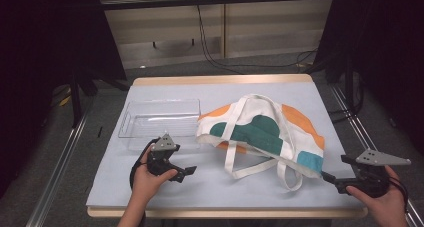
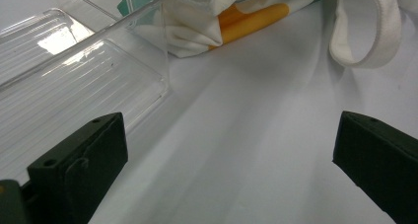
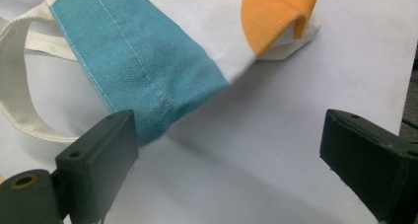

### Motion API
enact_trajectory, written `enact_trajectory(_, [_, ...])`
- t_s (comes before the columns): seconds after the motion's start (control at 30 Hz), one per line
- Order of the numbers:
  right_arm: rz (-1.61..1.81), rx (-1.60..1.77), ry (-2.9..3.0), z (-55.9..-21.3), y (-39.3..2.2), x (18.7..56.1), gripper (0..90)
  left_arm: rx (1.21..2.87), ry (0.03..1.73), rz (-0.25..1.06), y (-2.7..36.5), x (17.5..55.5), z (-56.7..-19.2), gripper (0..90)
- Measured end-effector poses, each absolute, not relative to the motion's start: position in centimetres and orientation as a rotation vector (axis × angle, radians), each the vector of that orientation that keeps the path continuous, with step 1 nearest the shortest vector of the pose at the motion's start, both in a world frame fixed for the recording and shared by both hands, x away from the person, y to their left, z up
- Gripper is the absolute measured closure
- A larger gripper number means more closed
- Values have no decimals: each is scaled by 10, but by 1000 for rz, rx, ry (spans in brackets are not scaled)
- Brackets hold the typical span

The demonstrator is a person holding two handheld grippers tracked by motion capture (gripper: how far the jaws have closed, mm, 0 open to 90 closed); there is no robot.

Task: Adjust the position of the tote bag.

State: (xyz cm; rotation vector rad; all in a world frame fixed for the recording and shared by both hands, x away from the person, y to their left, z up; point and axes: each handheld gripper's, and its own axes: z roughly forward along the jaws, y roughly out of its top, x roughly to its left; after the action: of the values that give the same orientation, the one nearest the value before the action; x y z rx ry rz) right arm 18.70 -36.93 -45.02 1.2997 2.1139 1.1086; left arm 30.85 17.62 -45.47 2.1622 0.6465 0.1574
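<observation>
Left gripper (image 1: 186,172): being held in the person's left hand (image 1: 148,179) near the table's near edge, left of centre; its jaws are standing spread wide with nothing between them, as the left gripper view shows, with bare table surface lying in the gap.
Right gripper (image 1: 327,177): being held in the person's right hand (image 1: 382,199) at the table's near right corner; its jaws are pointing toward the bag and standing wide apart, gripping nothing.
Right gripper's reach: in the right gripper view the bag's blue-striped corner is lying just beside one jaw; I cannot tell whether cloth and jaw are touching.
Tote bag (image 1: 260,132): lying flat on the table, right of centre, white cloth with orange, dark green and blue patches; its near right corner is sitting closest to the right gripper.
Bag straps (image 1: 250,169): trailing in white loops off the bag toward the near edge, between the two grippers.
Clear plastic bin (image 1: 159,123): standing upright on the table's left half, empty, its right wall just beside the bag's left edge; its near corner is sitting just ahead of the left gripper.
Table (image 1: 210,192): carrying a pale blue-grey cover, with a wooden rim showing along the far and near edges.
</observation>
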Motion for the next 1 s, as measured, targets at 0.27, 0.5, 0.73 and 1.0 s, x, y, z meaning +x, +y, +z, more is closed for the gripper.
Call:
enact_trajectory(0.27, [1113,1289,2109,-448,-367,187,72,2176,637,160,174,307,-455,1])
enact_trajectory(0.5, [1129,1278,2106,-442,-365,184,72,2175,640,143,168,305,-454,1])
enact_trajectory(0.73, [1134,1243,2121,-435,-356,182,81,2181,616,135,160,304,-451,1])
enact_trajectory(1.0, [1134,1184,2175,-433,-339,188,111,2185,584,89,145,303,-452,1])
